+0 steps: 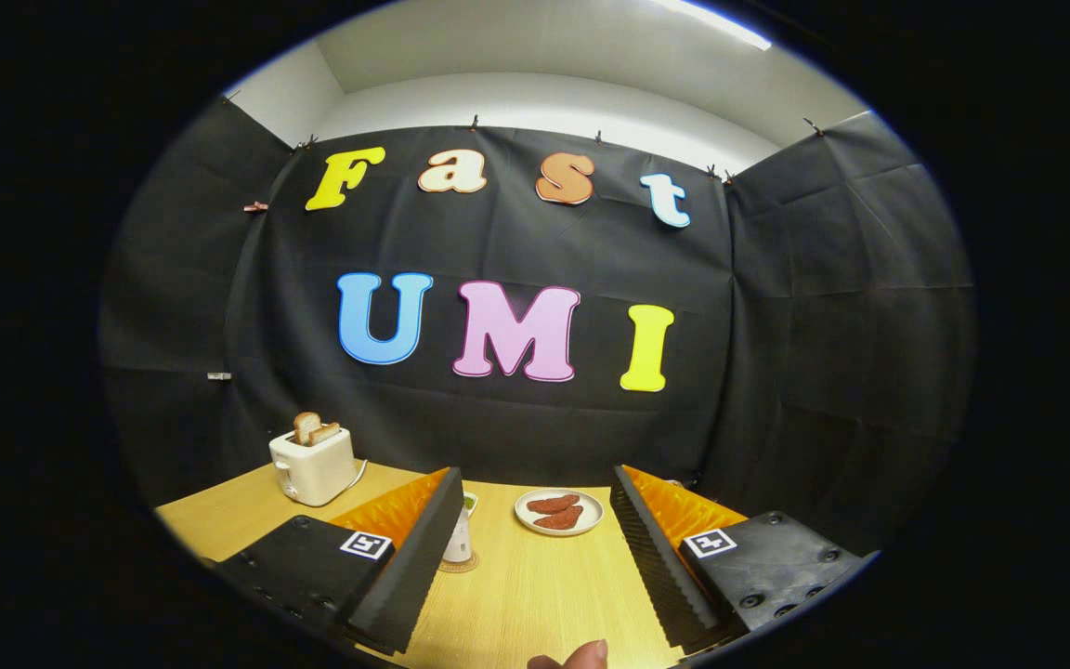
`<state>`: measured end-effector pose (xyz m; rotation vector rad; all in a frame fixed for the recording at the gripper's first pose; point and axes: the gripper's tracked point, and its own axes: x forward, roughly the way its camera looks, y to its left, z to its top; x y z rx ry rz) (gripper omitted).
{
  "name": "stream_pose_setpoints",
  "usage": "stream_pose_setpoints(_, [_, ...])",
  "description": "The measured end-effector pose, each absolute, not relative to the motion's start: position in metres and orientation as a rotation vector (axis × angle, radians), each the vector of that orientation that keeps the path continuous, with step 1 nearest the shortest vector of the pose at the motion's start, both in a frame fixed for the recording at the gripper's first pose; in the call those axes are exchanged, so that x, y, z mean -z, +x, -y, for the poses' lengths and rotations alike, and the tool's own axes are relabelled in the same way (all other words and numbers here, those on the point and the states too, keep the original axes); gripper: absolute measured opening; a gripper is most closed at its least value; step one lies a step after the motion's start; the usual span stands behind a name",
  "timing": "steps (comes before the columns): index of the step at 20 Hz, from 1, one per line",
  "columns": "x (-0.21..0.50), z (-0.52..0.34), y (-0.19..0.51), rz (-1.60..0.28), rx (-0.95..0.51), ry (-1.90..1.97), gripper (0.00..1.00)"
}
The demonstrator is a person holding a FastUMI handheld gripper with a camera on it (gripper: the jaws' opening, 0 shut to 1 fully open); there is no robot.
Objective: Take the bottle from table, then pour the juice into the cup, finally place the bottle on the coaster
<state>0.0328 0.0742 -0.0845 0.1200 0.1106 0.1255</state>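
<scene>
fig. 1. hand-held gripper (526,548) held level above the wooden surface (535,595), its 2 fingers spread wide with nothing between them but bare wood. just behind the tip of the left finger stands a small white container with a green top, taken here to be the bottle (461,534); the finger hides its left side. it rests upright on a round coaster (461,563), whose edge shows at its foot. the cup cannot be made out. farther off, between the fingers, a plate (559,512) carries 2 reddish pieces of food; at the far left a toaster (313,465) holds 2 slices of bread. a fingertip (581,656) of the person shows at the near edge.

the bottle on the coaster is the state the task asks for at its close, yet the same layout would also fit a bottle waiting to be picked up; this moment cannot settle which. any grasp here would call for shifting left so that the bottle sits midway between the fingers, square to its sides and below the top, with the wide opening kept until both sides are straddled.
</scene>
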Motion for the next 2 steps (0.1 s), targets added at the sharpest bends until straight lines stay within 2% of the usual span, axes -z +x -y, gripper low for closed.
stream_pose_setpoints(2, [0.0808,-0.0779,0.0345,-0.103,-0.137,0.108,0.98])
